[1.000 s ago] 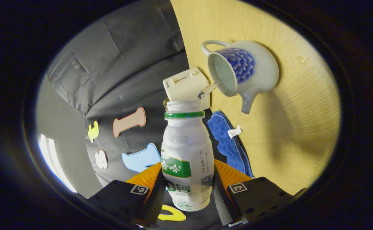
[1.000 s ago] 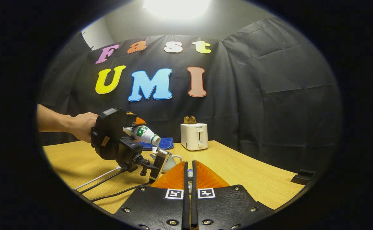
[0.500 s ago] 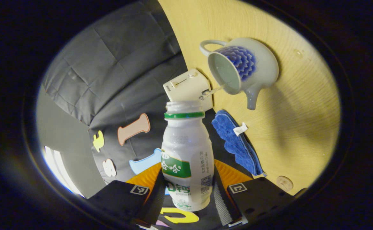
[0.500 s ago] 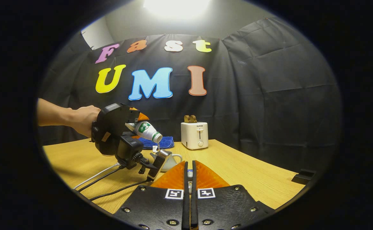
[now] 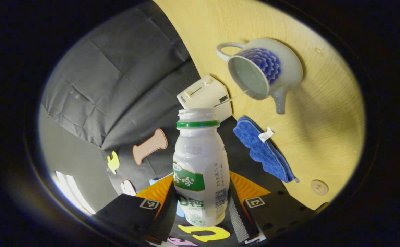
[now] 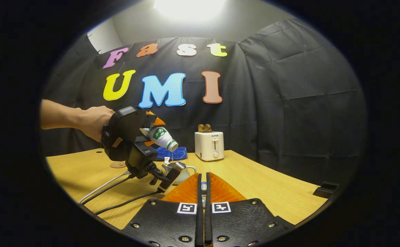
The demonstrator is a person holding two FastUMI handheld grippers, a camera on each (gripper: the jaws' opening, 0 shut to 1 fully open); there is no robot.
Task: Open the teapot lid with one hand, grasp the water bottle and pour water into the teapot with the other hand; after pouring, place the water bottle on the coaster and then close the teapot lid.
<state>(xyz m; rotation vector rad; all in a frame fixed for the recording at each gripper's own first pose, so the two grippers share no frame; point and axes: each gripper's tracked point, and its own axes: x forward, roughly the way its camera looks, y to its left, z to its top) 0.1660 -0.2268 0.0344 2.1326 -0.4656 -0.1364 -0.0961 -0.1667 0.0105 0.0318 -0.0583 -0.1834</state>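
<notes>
- Two views frame one pour: in the left gripper view we see the left gripper (image 5: pixel 201 206) with both fingers pressed on the sides of the water bottle (image 5: pixel 200 168), uncapped, its mouth aimed toward the open teapot (image 5: pixel 265 70) on the wooden table (image 5: pixel 323 120).
- A thin stream of water (image 5: pixel 232 98) runs from the bottle's mouth into the teapot's opening; we see the pot's pale inside and blue flower pattern here.
- This view also gives the round coaster (image 5: pixel 319 187) lying bare near the table's edge, just beyond the blue cloth (image 5: pixel 263 154), and the white toaster (image 5: pixel 205 97) beside the cloth.
- In the right gripper view we see the pour from the side: a hand (image 6: pixel 95 121) holds the left gripper (image 6: pixel 152 128) above the table, the bottle (image 6: pixel 160 136) tilted mouth-down over the teapot (image 6: pixel 182 173), which that gripper's camera mount and cables largely cover.
- The coaster (image 6: pixel 118 164) shows here as a small disc to the left of the teapot.
- The right gripper (image 6: pixel 203 187) has its fingers drawn close together on a small pale piece; we cannot make out whether it is the lid or whether the fingers press on it.
</notes>
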